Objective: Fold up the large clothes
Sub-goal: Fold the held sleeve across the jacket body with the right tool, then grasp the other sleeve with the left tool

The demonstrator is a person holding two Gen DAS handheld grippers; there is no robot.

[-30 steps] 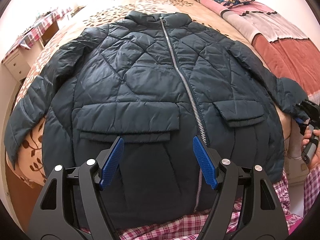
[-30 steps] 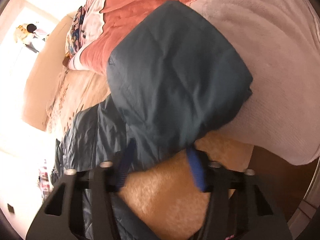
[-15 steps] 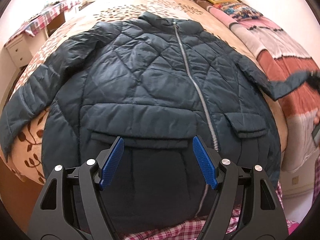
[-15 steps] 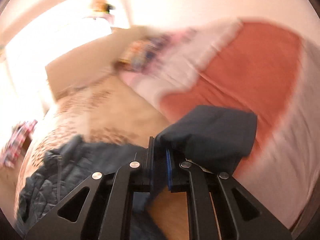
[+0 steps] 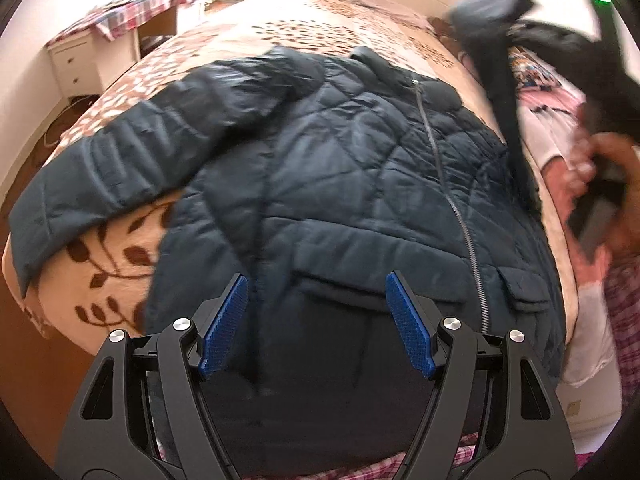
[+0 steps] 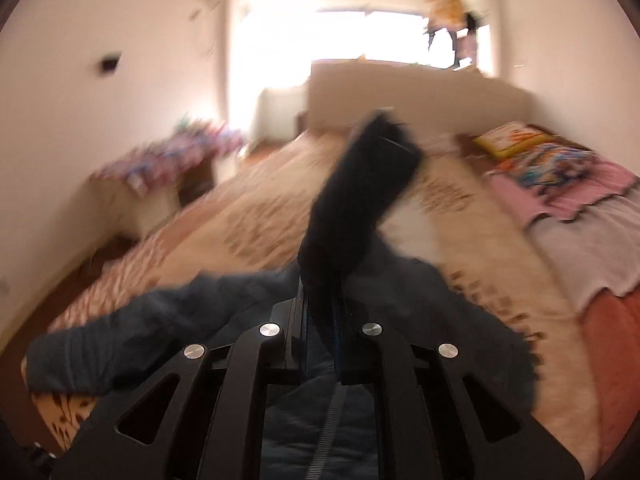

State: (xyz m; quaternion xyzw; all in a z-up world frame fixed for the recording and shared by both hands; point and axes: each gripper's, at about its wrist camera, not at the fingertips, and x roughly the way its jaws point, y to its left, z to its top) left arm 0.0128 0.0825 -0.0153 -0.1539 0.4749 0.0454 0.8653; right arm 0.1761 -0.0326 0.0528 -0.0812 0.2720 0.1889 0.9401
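1. Jacket (image 5: 344,200) lies front up, zipped, on the bed (image 5: 248,36).
2. Left gripper (image 5: 316,324) hovers over the hem, fingers wide, holding nothing.
3. Right gripper (image 6: 320,320) has its fingers clamped on the sleeve (image 6: 360,204), lifted above the jacket's body.

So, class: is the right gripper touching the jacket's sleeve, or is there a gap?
Touching. The right wrist view shows the right gripper with its jaws shut on the dark sleeve, which rises from between the fingers above the jacket.
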